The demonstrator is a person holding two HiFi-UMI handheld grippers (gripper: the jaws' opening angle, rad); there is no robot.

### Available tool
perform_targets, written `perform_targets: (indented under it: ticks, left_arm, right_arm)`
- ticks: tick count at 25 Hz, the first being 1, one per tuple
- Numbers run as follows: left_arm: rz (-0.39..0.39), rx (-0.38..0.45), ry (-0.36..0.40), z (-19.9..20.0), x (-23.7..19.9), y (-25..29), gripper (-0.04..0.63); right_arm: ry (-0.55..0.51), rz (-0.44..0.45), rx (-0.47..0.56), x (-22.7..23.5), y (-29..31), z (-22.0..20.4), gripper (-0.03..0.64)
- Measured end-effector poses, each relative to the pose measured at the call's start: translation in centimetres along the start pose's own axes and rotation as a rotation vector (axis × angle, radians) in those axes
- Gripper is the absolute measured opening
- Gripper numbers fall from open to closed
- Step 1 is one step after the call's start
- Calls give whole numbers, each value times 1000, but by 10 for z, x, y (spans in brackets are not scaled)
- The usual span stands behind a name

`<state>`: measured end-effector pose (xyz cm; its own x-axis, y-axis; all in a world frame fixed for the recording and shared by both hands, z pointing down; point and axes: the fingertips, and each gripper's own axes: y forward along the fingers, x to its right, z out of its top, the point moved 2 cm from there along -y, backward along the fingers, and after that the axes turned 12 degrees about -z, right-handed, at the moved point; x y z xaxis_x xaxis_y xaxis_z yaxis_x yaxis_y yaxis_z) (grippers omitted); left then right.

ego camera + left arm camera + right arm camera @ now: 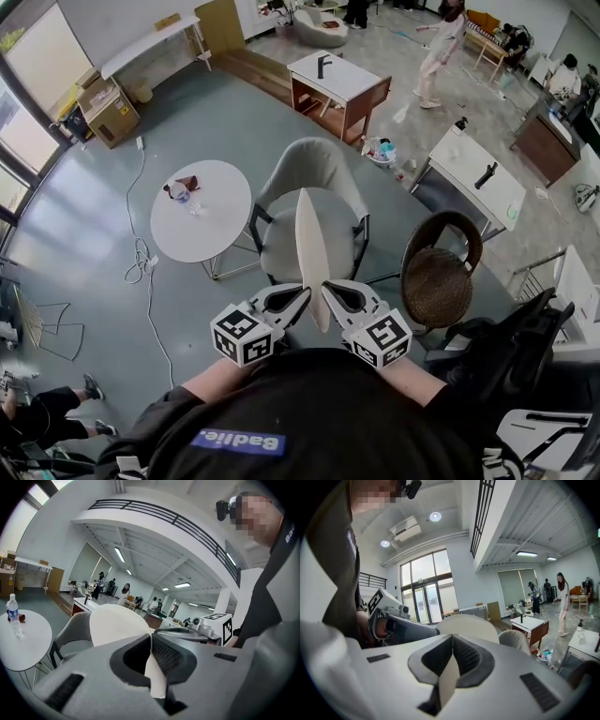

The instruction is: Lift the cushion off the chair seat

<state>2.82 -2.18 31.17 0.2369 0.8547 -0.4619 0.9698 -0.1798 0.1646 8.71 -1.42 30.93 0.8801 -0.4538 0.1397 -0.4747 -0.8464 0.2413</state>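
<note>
Left gripper (298, 300) and right gripper (336, 298) are each clamped on the near rim of the cushion (311, 239). It is a thin, cream, round pad held upright and edge-on above the grey chair (314, 173). A round white desk (211, 225) stands beside the chair on a grey floor (216, 103).

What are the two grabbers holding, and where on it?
The left gripper and right gripper both pinch the cushion by its near edge, holding it upright.
</note>
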Motion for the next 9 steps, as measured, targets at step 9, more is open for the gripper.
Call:
perform_targets:
  ticks: [9]
  left_arm:
    - [-2, 1, -7, -5, 0, 1, 26]
  right_arm:
    - [3, 0, -7, 0, 0, -5, 28]
